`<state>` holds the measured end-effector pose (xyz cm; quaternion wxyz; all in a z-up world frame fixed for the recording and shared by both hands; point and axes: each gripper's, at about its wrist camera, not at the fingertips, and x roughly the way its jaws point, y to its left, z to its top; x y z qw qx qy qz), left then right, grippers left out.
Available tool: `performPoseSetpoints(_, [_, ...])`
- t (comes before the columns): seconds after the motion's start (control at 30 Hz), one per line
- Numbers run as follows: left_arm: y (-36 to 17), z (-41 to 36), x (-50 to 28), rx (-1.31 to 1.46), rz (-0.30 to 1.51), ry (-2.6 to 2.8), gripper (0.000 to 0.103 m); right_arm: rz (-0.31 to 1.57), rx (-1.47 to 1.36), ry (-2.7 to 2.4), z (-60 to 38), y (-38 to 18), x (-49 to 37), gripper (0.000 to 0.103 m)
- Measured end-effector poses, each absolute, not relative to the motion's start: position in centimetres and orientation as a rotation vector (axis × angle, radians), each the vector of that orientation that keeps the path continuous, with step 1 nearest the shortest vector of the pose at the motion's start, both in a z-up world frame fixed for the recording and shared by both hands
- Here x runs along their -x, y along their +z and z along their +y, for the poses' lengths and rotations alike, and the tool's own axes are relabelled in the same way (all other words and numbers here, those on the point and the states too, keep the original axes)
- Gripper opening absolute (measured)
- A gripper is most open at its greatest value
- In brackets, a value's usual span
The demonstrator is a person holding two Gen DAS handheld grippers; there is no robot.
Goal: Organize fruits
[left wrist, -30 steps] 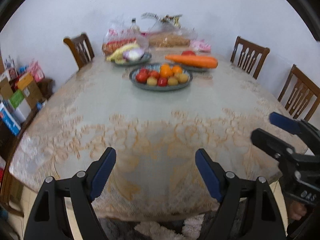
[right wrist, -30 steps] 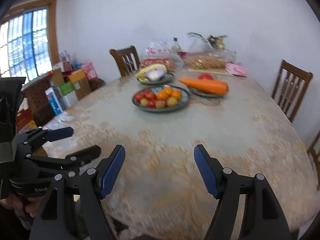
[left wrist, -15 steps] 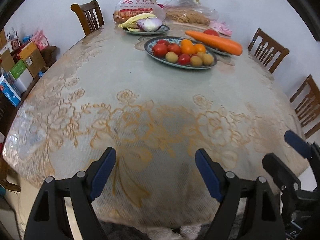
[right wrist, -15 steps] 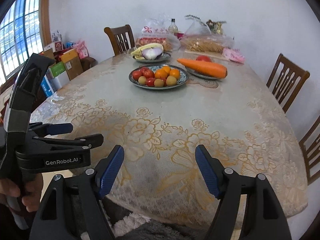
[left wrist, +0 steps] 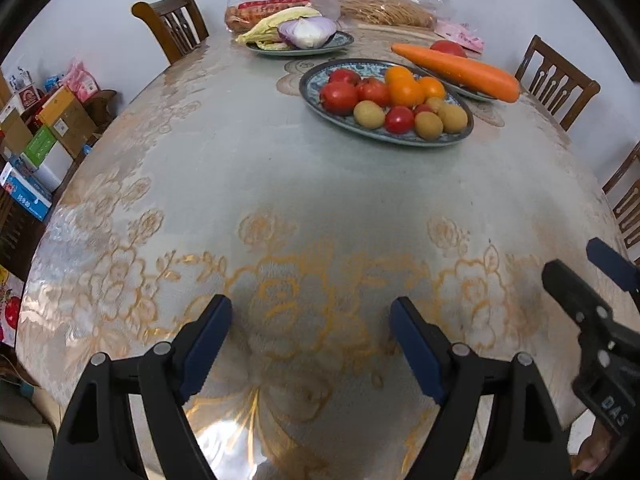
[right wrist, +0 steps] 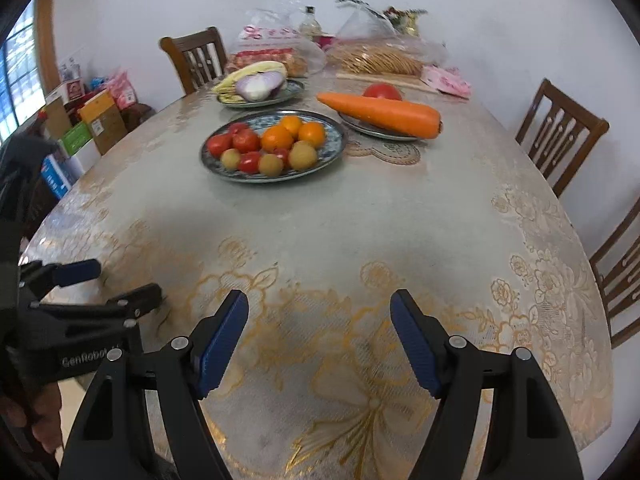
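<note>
Fruits [left wrist: 394,100]: none handled yet. My left gripper [left wrist: 311,346] and right gripper [right wrist: 320,338] both have fingers spread wide with nothing between them, above the near tabletop [right wrist: 360,220] edge. All fruit sits mixed on one oval plate [left wrist: 308,92], well apart from both. I judge sorting not begun. Round fruit has no heading; the plate's long axis runs left-right in the right view.
</note>
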<state>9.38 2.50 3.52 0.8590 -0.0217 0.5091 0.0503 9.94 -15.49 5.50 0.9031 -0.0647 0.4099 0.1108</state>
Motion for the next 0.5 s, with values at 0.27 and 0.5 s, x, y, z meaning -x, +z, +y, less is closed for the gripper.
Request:
performPoseSetpoints(0.27, [3.0,2.7,-12.4,0.045,1.074,0.095,0.097,0.963,0.168,0.168,-14.2,3.4,-14.6,0.075])
performPoseSetpoints(0.5, [2.6,3.1,-13.4,0.039,1.0,0.094,0.102,0.99,0.116,0.172,-14.0,2.4,-16.7,0.087])
